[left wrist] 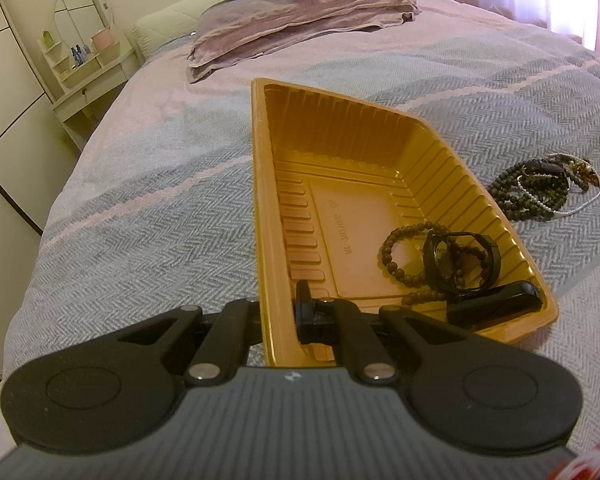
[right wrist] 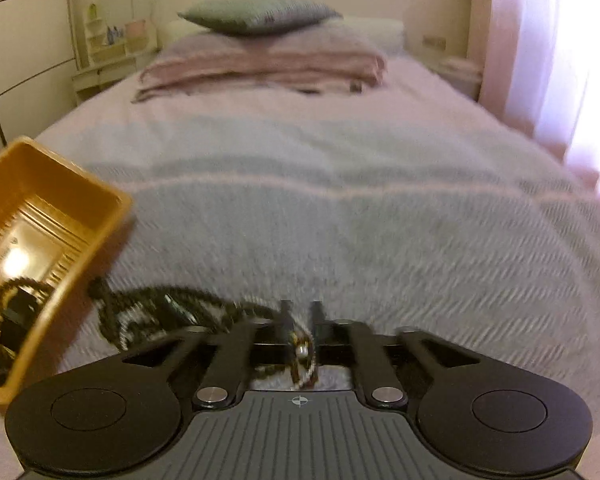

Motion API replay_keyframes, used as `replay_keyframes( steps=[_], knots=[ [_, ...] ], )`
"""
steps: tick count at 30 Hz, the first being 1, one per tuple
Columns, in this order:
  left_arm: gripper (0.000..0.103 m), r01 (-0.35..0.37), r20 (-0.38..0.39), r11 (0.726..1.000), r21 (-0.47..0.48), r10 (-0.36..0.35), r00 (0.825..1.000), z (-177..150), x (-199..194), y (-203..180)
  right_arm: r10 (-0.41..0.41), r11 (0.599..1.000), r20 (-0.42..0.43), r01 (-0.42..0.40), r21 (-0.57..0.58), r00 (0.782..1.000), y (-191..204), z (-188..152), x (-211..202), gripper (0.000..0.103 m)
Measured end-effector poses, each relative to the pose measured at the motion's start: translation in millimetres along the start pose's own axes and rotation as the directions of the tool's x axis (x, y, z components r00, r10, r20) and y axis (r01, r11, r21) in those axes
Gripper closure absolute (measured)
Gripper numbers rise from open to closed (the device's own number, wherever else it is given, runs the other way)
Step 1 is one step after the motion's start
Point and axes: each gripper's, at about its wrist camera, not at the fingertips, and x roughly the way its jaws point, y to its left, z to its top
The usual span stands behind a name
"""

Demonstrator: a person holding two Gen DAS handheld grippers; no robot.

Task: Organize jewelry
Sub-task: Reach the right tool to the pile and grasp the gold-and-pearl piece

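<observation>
The left claw [left wrist: 278,312] is clamped tight on the near wall of the gold tray [left wrist: 260,184], one finger inside and one outside, steadying it on the bed [left wrist: 140,208]. In the tray's lower right corner lie a brown bead bracelet [left wrist: 396,256], a black bangle [left wrist: 460,264] and a dark flat piece. The remaining tangle of jewelry [left wrist: 548,188] sits on the bedspread just right of the tray.

In the blurred right wrist view, the right claw [right wrist: 300,320] stands partly open with a beaded, pearly strand [right wrist: 302,350] between its fingers at lower centre; whether the pads press on it I cannot tell.

The risks, as I judge them: the strand may slip free, or drag the whole knotted tangle along and snag on the tray's rim. The thin plastic wall may also buckle or tip under the clamp, spilling what is inside.
</observation>
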Motion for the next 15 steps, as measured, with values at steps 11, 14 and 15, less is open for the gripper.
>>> replay_keyframes(
  steps=[11,14,15],
  knots=[
    [0.099,0.000,0.005,1.000,0.003,0.000,1.000,0,-1,-1,0.053,0.994,-0.074,-0.046,0.098,0.996,-24,-29,44,0.090],
    [0.098,0.002,0.008,1.000,0.001,-0.002,1.000,1,-1,0,0.056,0.996,-0.085,-0.049,0.078,0.995,-19,-27,38,0.099],
    [0.098,0.003,0.009,1.000,0.001,-0.003,1.000,1,-1,0,0.056,0.996,-0.082,-0.050,0.077,0.995,-18,-26,34,0.099]
  ],
)
